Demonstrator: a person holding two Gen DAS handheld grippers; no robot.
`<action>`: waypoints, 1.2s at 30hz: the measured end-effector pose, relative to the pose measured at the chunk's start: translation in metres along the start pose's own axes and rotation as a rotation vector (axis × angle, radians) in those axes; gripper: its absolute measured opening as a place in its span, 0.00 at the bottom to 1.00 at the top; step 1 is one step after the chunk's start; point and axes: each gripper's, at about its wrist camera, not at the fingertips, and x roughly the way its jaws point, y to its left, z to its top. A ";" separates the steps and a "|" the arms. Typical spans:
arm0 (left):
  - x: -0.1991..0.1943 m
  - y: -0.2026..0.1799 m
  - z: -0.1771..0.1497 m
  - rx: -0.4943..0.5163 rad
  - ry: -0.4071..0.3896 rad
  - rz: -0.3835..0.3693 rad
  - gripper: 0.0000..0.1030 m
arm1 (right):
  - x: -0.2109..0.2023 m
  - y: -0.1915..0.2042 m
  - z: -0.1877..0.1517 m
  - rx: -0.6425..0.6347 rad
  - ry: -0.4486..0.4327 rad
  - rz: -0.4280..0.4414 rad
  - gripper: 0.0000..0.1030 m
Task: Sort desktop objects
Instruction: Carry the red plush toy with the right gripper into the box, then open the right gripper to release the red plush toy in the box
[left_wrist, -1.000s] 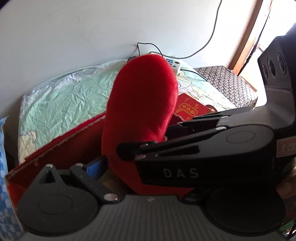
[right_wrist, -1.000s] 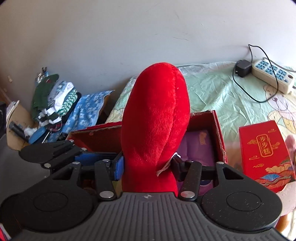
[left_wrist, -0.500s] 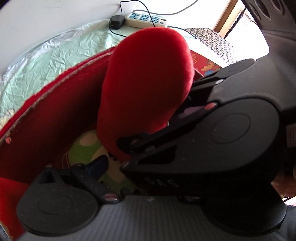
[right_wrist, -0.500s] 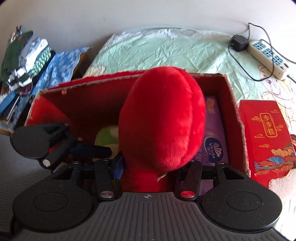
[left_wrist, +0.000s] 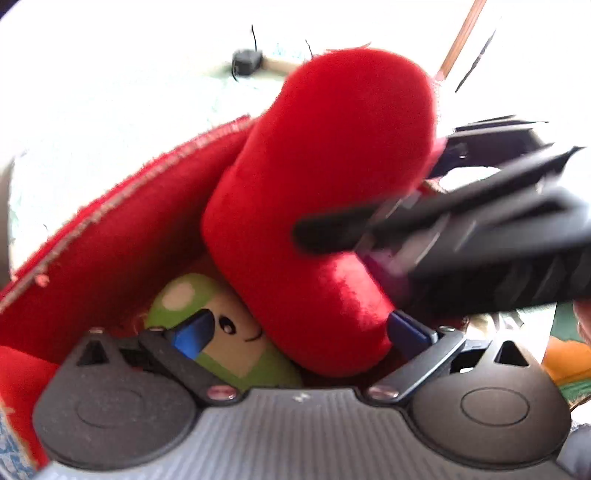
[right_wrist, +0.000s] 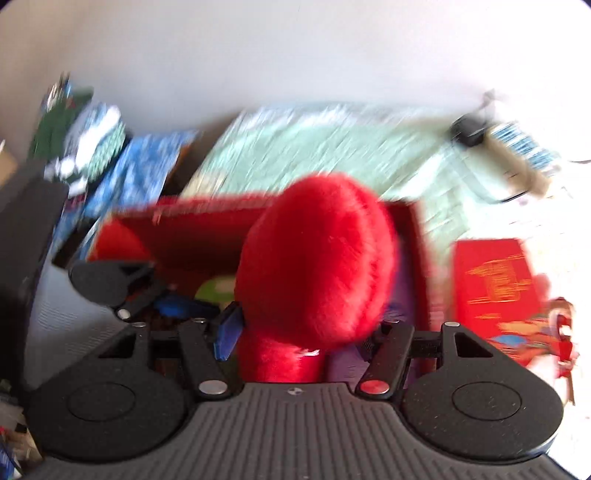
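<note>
Left view, plush: red plush (left_wrist: 317, 206) leans into the red box (left_wrist: 110, 236), low end down by a green mushroom toy (left_wrist: 221, 332), so it looks like it's being packed in with the other soft things.
Left view, left gripper (left_wrist: 295, 332): fingers spread wide to either side of the plush's low end; one blue pad (left_wrist: 406, 328) sits at the fabric, the other stands off over the mushroom, so a released hold, more steadying than gripping.
Left view, right gripper (left_wrist: 406, 221): crosses in from the side, blurred, fingers about the plush's middle.

Right view, plush: (right_wrist: 317, 273) stands up between the right gripper's (right_wrist: 303, 339) fingers, over the box (right_wrist: 192, 236).
Right view, fingers: opening, plush between them; one pad (right_wrist: 227, 332) at the fabric, the other clear, probably letting go to drop it in.
Right view, left gripper (right_wrist: 147, 295): reaches in beside it, guiding.
Right view, surroundings: flat red packet (right_wrist: 495, 284) lies outside on the sheet (right_wrist: 314, 147), likely yet to be sorted.
</note>
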 end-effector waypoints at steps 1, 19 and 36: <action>-0.005 -0.002 -0.001 0.007 -0.021 0.001 0.96 | -0.009 -0.005 -0.001 0.029 -0.046 0.002 0.66; 0.032 -0.012 0.015 0.001 0.136 -0.012 0.94 | 0.024 -0.017 0.009 0.179 -0.031 0.035 0.31; 0.012 -0.014 0.012 -0.043 0.040 0.031 0.94 | 0.007 -0.056 0.006 0.331 -0.209 0.125 0.52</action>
